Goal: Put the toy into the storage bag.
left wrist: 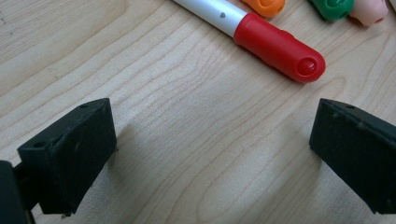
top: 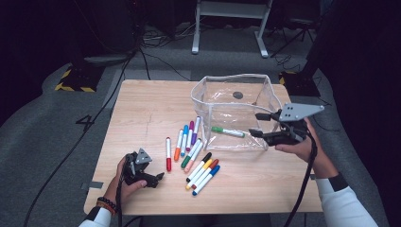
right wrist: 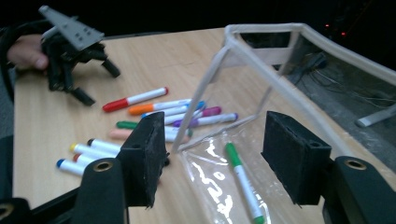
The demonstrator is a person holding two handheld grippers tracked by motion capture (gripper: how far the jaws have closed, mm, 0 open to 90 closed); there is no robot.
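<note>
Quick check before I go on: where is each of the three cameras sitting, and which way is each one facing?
High view: above the near table edge, looking forward and down; both forearms, left tool, right tool.
Left gripper view: on the left tool, facing the red marker; open jaws.
Right gripper view: on the right tool, facing the clear pouch and green marker; left tool beyond.
All share the red marker.

A lab or recording studio: a small wooden table [top: 142, 109] stands alone on grey carpet [top: 42, 127] in a dark room. Beyond the jaws run loose cables [top: 156, 40], a hazard-striped stand base [top: 75, 78] and a white desk frame [top: 231, 23].
</note>
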